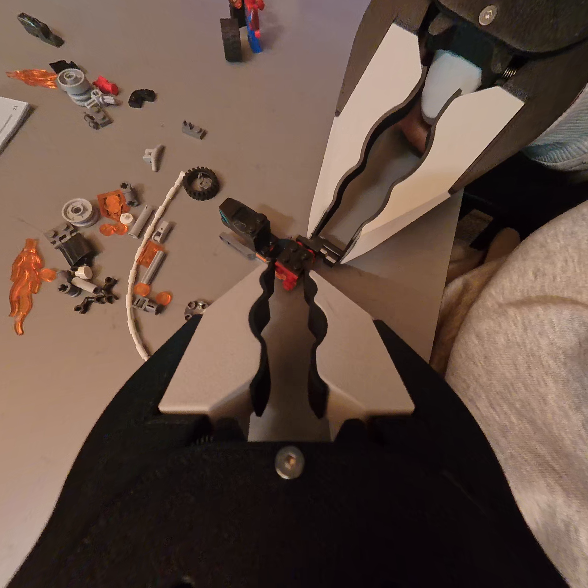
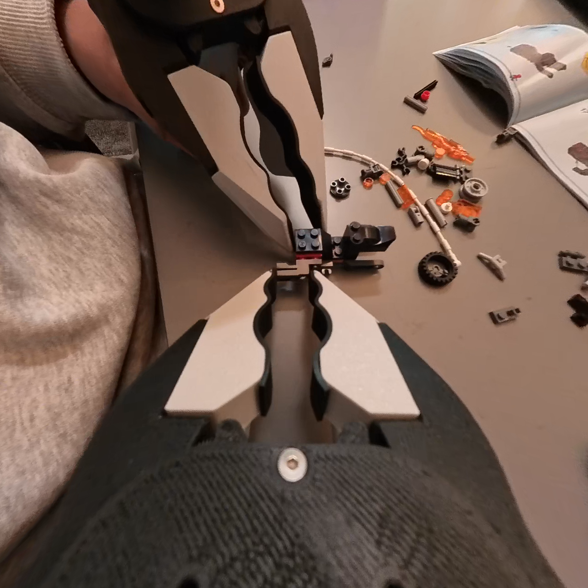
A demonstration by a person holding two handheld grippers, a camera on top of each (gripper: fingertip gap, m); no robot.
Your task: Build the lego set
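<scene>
A partly built black and red lego assembly [image 1: 254,227] is held just above the grey table [image 1: 222,111]. My left gripper [image 1: 288,269] is shut on its studded black and red end. The assembly's curved black part points away to the left. My right gripper [image 1: 327,249] comes in from the upper right, shut on a small black piece [image 1: 323,251] that touches the assembly's end. In the right wrist view my right gripper [image 2: 291,273] holds that small piece [image 2: 286,269] right under the assembly [image 2: 362,238], and the left gripper [image 2: 307,238] comes down from above.
Loose parts lie beyond: a black tyre [image 1: 201,184], a white flexible hose [image 1: 133,280], orange flame pieces [image 1: 25,280], grey wheels and pins. A minifigure [image 1: 253,25] stands at the back. An open instruction booklet [image 2: 525,63] lies far right. The person's grey clothing [image 1: 525,350] is beside the table edge.
</scene>
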